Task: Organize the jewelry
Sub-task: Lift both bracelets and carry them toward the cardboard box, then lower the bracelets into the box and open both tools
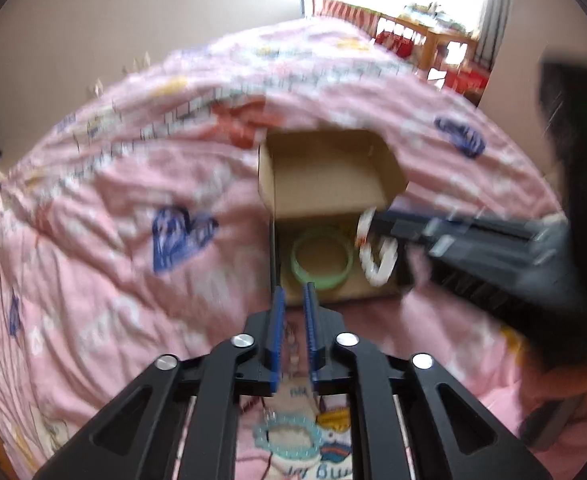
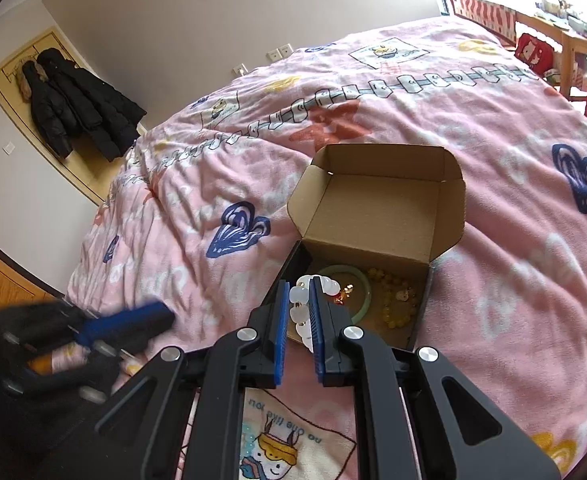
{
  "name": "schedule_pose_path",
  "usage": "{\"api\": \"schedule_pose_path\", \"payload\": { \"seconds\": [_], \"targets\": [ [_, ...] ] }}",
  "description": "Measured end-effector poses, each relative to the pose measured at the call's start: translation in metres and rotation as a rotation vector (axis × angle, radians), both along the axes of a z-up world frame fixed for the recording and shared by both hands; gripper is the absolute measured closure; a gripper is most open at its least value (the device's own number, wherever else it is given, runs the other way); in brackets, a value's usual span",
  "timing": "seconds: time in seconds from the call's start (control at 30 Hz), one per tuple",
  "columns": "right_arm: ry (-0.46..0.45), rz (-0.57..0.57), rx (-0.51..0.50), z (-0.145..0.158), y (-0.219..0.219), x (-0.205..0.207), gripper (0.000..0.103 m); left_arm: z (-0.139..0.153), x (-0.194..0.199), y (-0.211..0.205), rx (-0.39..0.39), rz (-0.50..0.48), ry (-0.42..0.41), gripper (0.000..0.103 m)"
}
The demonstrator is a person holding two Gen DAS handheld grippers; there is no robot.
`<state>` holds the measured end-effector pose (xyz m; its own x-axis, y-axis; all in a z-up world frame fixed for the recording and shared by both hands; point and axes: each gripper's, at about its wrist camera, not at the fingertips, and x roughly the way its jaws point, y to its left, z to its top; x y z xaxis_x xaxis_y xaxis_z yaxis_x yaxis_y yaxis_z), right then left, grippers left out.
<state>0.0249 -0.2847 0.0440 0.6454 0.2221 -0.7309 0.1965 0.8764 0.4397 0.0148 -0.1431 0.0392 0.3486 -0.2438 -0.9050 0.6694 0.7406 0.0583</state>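
— Two grippers: what is each one doing?
— Right gripper (image 2: pixel 298 294) is clamping a white bead bracelet (image 2: pixel 299 312) over the open cardboard box (image 2: pixel 377 216), where a green bangle (image 2: pixel 363 280) and yellow beads (image 2: pixel 399 300) are lying. Left gripper (image 1: pixel 293 300) is hovering beside the box, fingers nearly together, gripping nothing.

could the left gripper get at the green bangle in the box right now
Probably not cleanly. The left gripper sits just outside the box, jaws nearly closed, and the right gripper hangs over the opening holding a white bracelet beside the green bangle.
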Motion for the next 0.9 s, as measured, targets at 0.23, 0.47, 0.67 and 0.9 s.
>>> {"api": "schedule_pose_path", "payload": {
  "seconds": [0.23,0.47,0.67,0.9],
  "targets": [
    [-0.009,-0.014,0.011,0.003,-0.004,-0.004,0.092,-0.078,0.020,0.017,0.119,0.080,0.110,0.069],
    [-0.006,-0.024,0.020,0.000,-0.008,-0.003,0.092,-0.123,0.045,0.016,0.151,0.076,0.239,0.069],
    [-0.009,-0.024,0.031,-0.002,-0.009,-0.002,0.092,-0.148,0.056,0.009,0.197,0.073,0.281,0.069],
    [-0.006,-0.028,0.034,-0.004,-0.008,-0.001,0.092,-0.131,0.054,0.022,0.147,0.116,0.253,0.093]
  ]
}}
